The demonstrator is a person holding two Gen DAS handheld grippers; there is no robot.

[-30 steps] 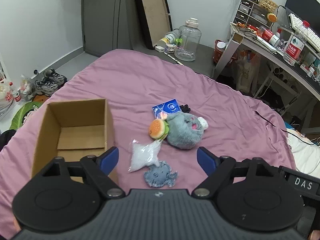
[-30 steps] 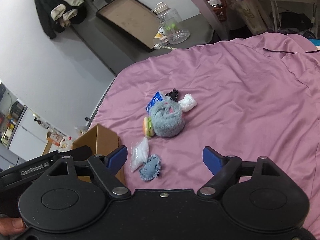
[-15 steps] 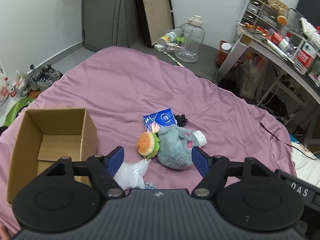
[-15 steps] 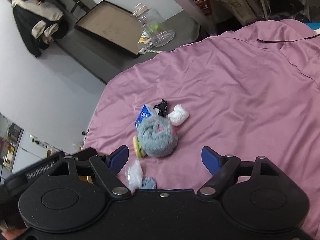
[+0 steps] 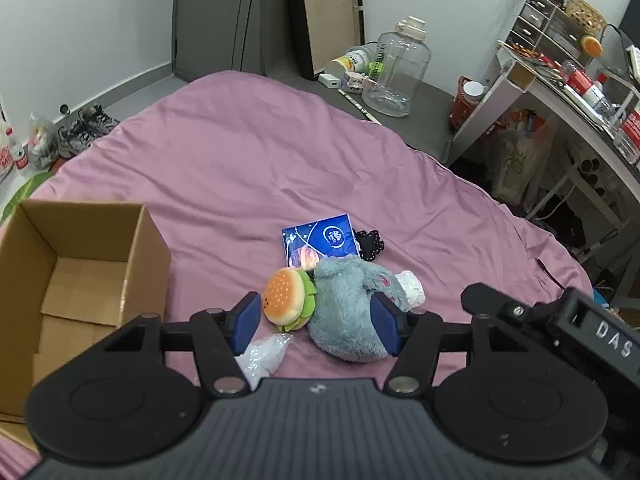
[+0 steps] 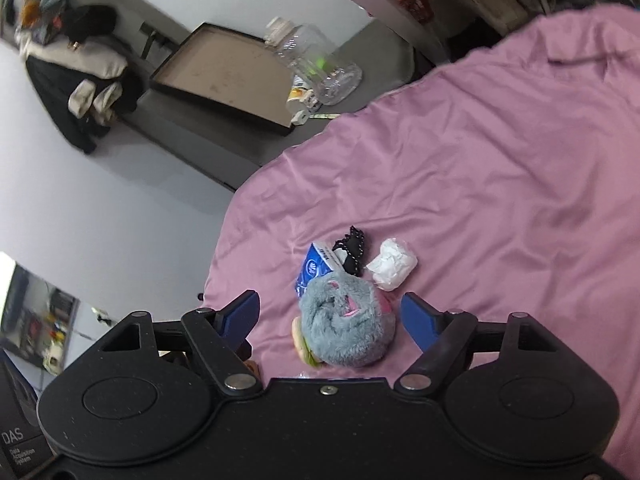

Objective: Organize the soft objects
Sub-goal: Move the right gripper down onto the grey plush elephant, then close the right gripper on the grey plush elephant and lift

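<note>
A grey plush toy point(image 5: 344, 316) lies on the purple bedsheet point(image 5: 240, 152), with a burger plush point(image 5: 286, 300) against its left side. Behind them are a blue tissue pack point(image 5: 320, 238), a black lacy piece point(image 5: 370, 244) and a white wad point(image 5: 410, 288). A clear bag of white filling point(image 5: 264, 356) lies in front. My left gripper point(image 5: 316, 326) straddles both plush toys with its jaws closing, and the pads are not seen pressing. My right gripper point(image 6: 330, 320) has the grey plush toy point(image 6: 346, 324) between its closing jaws, with gaps on both sides.
An open cardboard box point(image 5: 152, 248) stands on the bed at the left, with nothing in it. Beyond the bed's far edge are a big clear water jug point(image 5: 400, 72), a leaning board point(image 5: 332, 12) and shoes point(image 5: 84, 132). A cluttered desk point(image 5: 560, 92) is at the right.
Both grippers have come forward and down over the toy pile, and their jaws have narrowed. A blue knitted piece has slipped out of sight under the grippers.
</note>
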